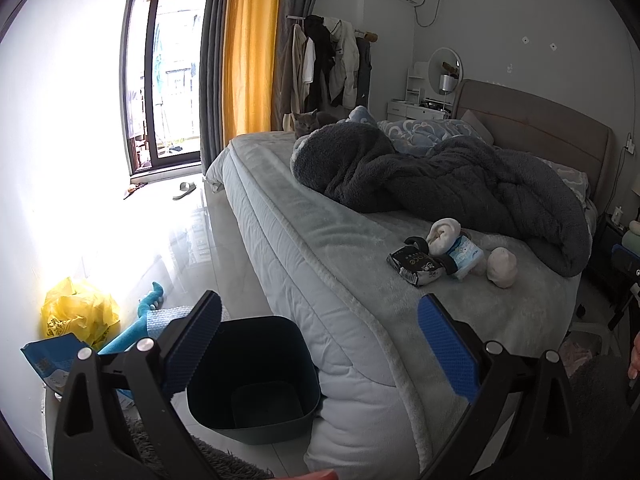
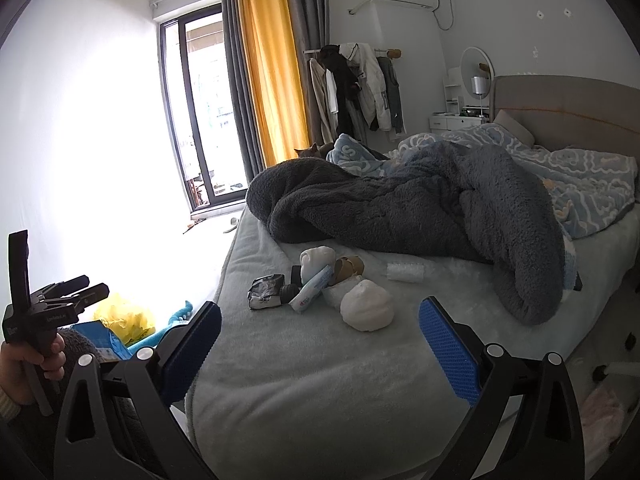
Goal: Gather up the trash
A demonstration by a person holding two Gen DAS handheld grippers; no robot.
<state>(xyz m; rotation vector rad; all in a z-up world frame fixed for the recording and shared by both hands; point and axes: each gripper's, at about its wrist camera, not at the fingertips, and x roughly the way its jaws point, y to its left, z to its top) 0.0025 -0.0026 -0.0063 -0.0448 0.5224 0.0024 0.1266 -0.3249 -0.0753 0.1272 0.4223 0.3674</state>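
A pile of trash lies on the bed point(image 2: 304, 380): a crumpled dark wrapper point(image 2: 265, 291), a blue-white tissue pack point(image 2: 314, 289), a white wad point(image 2: 366, 306), a brown cardboard roll point(image 2: 348, 267) and a small clear bottle point(image 2: 405, 272). The wrapper point(image 1: 416, 266) and the white wad point(image 1: 502, 267) also show in the left wrist view. A dark blue bin point(image 1: 252, 376) stands on the floor beside the bed. My left gripper point(image 1: 320, 344) is open and empty above the bin and the bed's corner. My right gripper point(image 2: 320, 344) is open and empty over the bed, short of the pile.
A dark fleece blanket point(image 2: 420, 208) is bunched behind the pile. A grey cat point(image 1: 306, 123) sits at the bed's far edge. A yellow bag point(image 1: 78, 312), blue packaging point(image 1: 52, 360) and a teal toy point(image 1: 148, 320) lie on the floor by the wall.
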